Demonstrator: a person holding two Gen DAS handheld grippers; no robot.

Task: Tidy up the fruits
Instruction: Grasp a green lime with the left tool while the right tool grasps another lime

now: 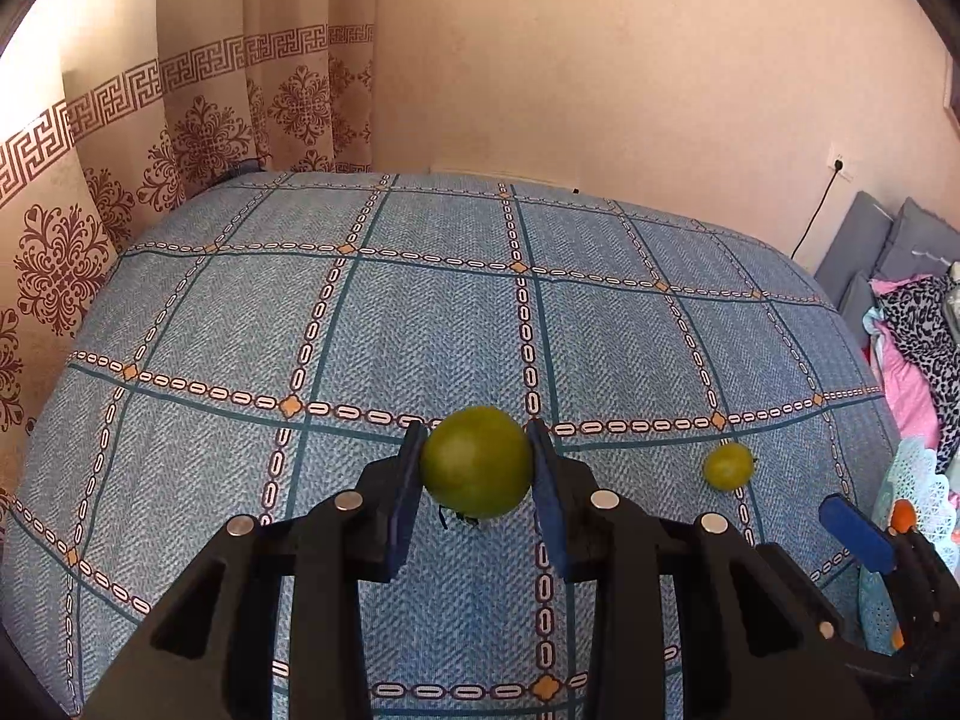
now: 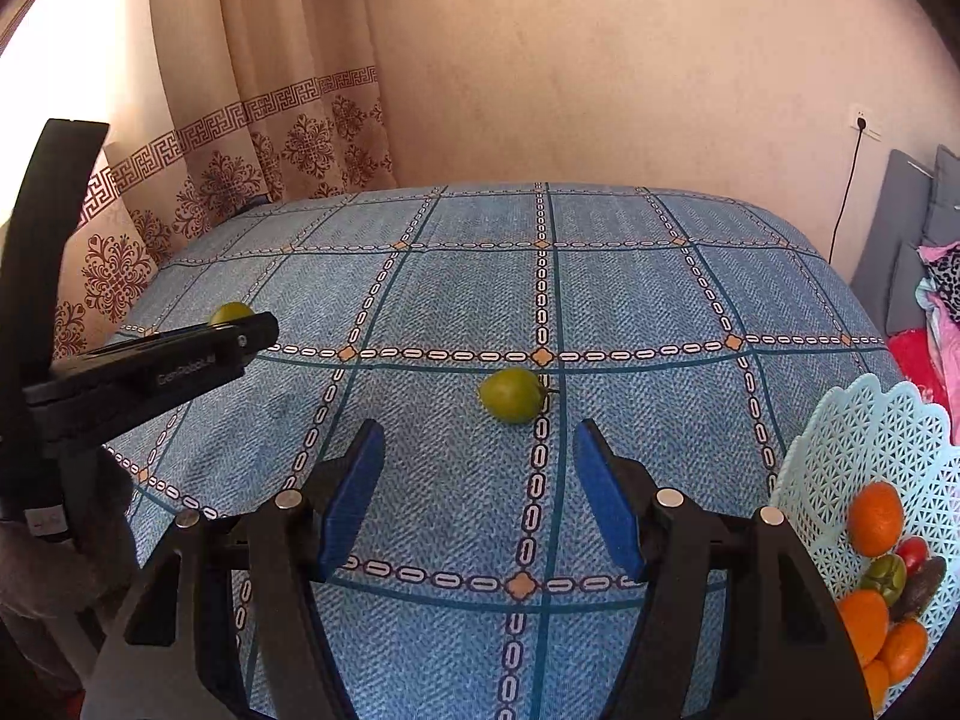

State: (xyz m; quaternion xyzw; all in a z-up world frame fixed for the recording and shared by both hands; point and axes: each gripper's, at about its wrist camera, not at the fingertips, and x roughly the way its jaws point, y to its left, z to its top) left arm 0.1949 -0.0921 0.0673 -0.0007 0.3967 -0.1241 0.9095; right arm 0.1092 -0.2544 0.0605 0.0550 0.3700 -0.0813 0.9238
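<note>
Cloth [image 1: 420, 324]: blue herringbone weave, gridded by dark teal lines and white chain-link bands, tan diamonds at the crossings. Curtain [image 1: 198, 138]: beige, printed with brown floral medallions and a brown Greek-key border. Wall [image 1: 600, 60]: plain pinkish cream. Held fruit [image 1: 476, 461]: green; the loose fruit [image 2: 512, 395] is coloured yellow-green. Gripper bodies are black, pads [image 2: 354, 495] blue. Basket [image 2: 840, 456]: pale aqua lattice; orange, red, green and dark brown fruit seen inside. Cushions [image 1: 864, 240]: grey.
</note>
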